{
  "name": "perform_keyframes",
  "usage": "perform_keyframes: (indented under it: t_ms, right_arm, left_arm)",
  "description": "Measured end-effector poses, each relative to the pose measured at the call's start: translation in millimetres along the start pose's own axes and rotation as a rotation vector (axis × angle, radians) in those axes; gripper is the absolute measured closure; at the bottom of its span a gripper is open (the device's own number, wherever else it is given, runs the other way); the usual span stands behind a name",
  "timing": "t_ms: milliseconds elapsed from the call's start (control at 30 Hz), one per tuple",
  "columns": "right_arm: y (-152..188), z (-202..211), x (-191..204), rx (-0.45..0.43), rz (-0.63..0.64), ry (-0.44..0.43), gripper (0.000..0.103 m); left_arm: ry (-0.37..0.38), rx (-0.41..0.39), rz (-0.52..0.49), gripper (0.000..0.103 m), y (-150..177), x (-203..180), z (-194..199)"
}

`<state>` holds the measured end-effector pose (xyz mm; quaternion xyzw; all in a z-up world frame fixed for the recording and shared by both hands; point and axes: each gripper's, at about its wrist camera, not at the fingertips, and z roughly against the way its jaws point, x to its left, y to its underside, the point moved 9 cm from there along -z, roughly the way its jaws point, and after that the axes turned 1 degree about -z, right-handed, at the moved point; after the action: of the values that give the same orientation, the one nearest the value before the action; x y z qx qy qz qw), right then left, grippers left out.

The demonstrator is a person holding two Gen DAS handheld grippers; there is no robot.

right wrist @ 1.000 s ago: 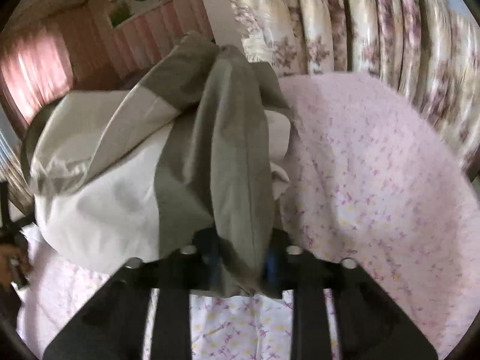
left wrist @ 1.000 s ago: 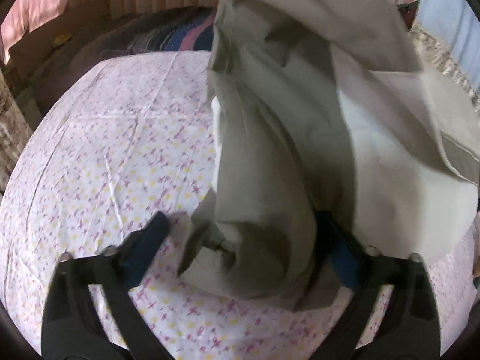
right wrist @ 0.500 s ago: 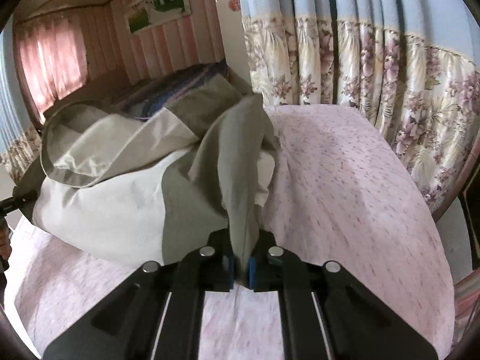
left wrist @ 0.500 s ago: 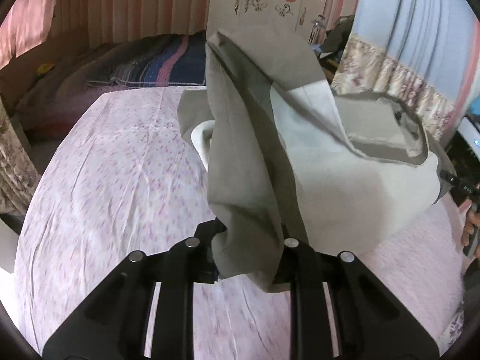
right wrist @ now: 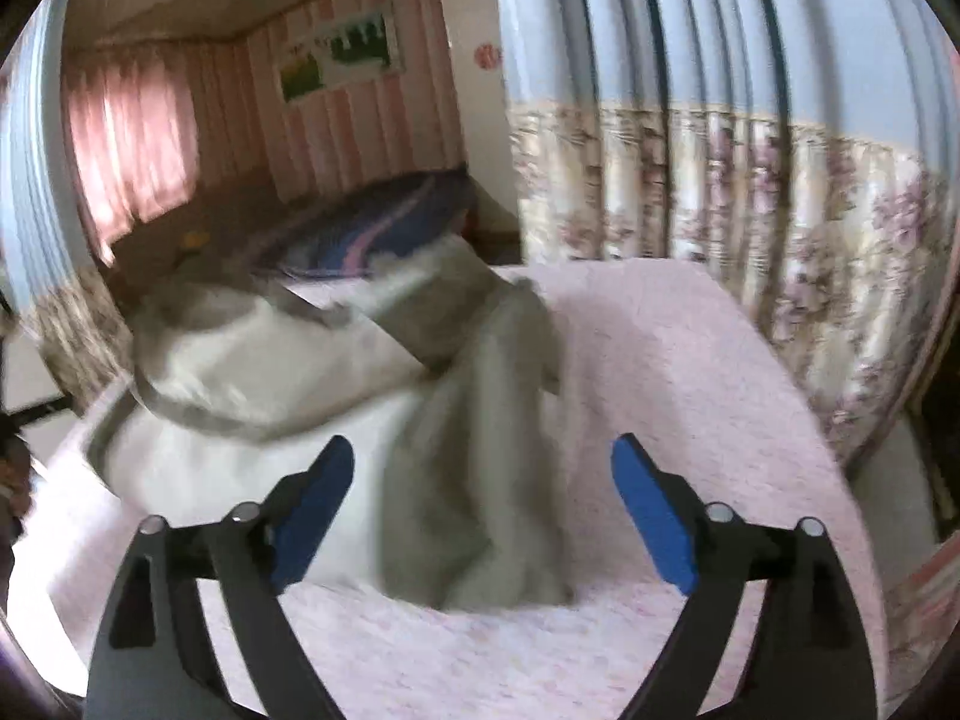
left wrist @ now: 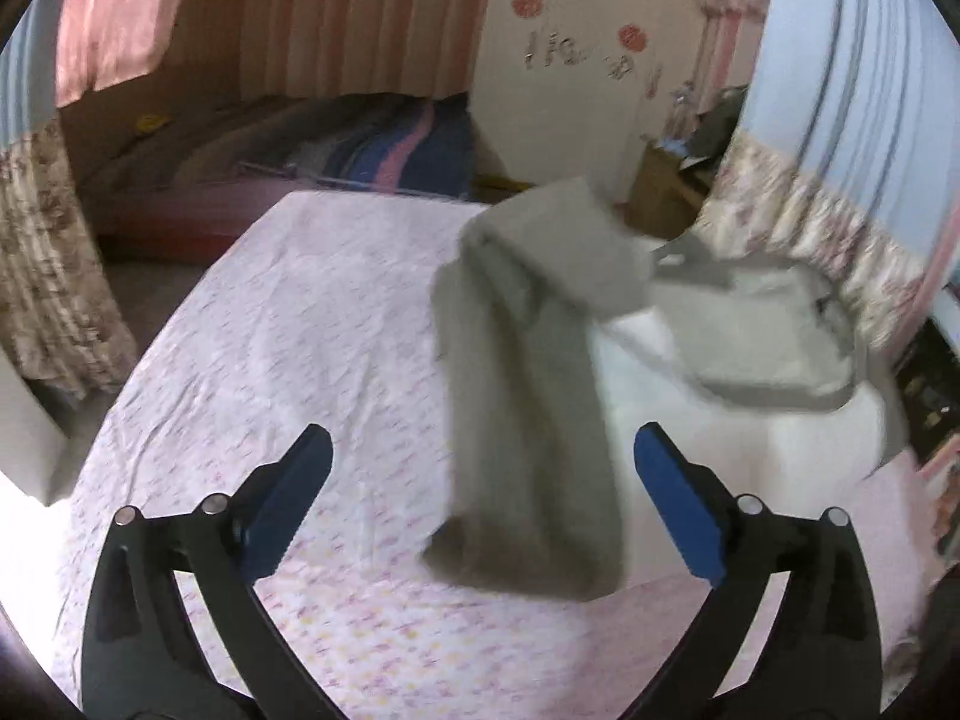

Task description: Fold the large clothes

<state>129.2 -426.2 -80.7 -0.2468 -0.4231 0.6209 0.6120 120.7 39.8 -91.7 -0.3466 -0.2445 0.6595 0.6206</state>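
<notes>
1. Left wrist view: the left gripper [left wrist: 480,480] has its jaws spread wide and grips nothing. Its blue pads [left wrist: 288,504] stand on either side of a grey strip of the garment [left wrist: 528,420] without touching it. The garment, a large piece in grey and off-white, lies in a loose heap on the flowered sheet [left wrist: 288,312] of the bed, toward the right half of the mattress. One grey part rises in a hump at the far end and a long grey band runs down toward the camera; the white body spreads out to the right. The picture is blurred, so finer seams are hard to tell.

2. Right wrist view: the right gripper [right wrist: 480,492] is likewise released, its jaws wide apart with nothing between the blue pads [right wrist: 654,522]. The same garment [right wrist: 288,420] sits just ahead, white panel to the left, a grey fold falling toward the gripper, all resting on the pink sheet [right wrist: 690,372] beside the floral curtain [right wrist: 750,210].

3. Progress, as I judge it: the garment is on the bed but bunched, not spread flat, and no neat fold shows. Flattening it, folding its sides in and doubling it over all appear still to do.
</notes>
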Motion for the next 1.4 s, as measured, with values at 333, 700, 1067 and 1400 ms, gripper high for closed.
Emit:
perform_keyframes:
  t_ms: [333,700,1067,1400]
  right_arm:
    - [-42.6,-69.8,46.5,0.008,0.08,0.099,0.014]
    - [-18.7,-127.6,32.1,0.159,0.138,0.166,0.025]
    - [-42.6,-123.9,33.6,0.093,0.157,0.168,0.089]
    - [-141.7,-132.5,34.7,-0.053,0.198,0.188,0.094]
  left_arm:
    - [-0.068,-0.016,-0.07,0.003,-52.7,-40.5,-59.5]
    - [-0.122,0.064,-0.127,0.005,-50.7,-47.2,-123.1]
    - [-0.119,0.076,-0.179,0.092,-61.2,-46.2,-133.8]
    - [-0.154,-0.109,-0.163,0.098,-155.1,-51.4,-112.1]
